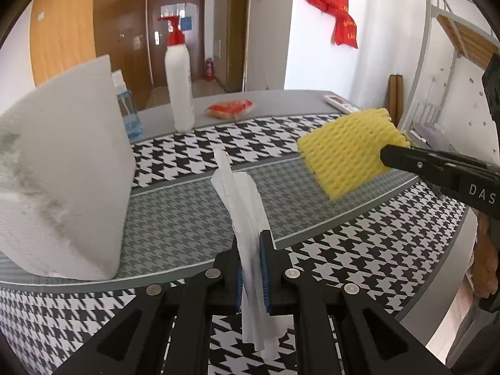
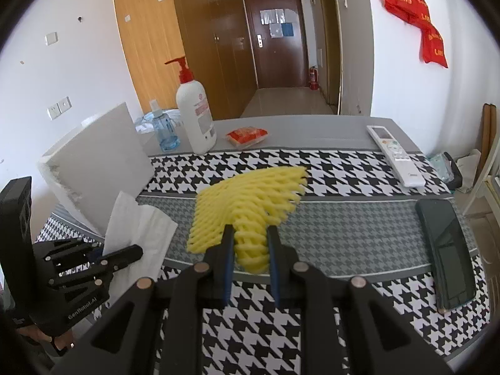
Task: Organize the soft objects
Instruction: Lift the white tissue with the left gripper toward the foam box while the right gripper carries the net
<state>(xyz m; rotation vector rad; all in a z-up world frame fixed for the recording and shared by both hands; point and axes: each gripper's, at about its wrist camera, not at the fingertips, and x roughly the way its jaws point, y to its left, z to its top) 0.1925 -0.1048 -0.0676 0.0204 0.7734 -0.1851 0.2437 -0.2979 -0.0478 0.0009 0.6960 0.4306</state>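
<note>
Standing left of the left gripper (image 1: 251, 268), a white foam board (image 1: 62, 168) leans on the counter (image 1: 281, 100); its fingers pinch a white tissue (image 1: 247, 206) upright. Angling downward, the right gripper (image 2: 250, 250) has its fingers clamped on yellow foam netting (image 2: 247, 200) above the counter, a phone (image 2: 447, 250) lying at right.

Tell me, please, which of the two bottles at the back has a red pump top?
The taller white bottle; the small blue bottle to its left is clear-tinted, shorter and has no pump.
</note>
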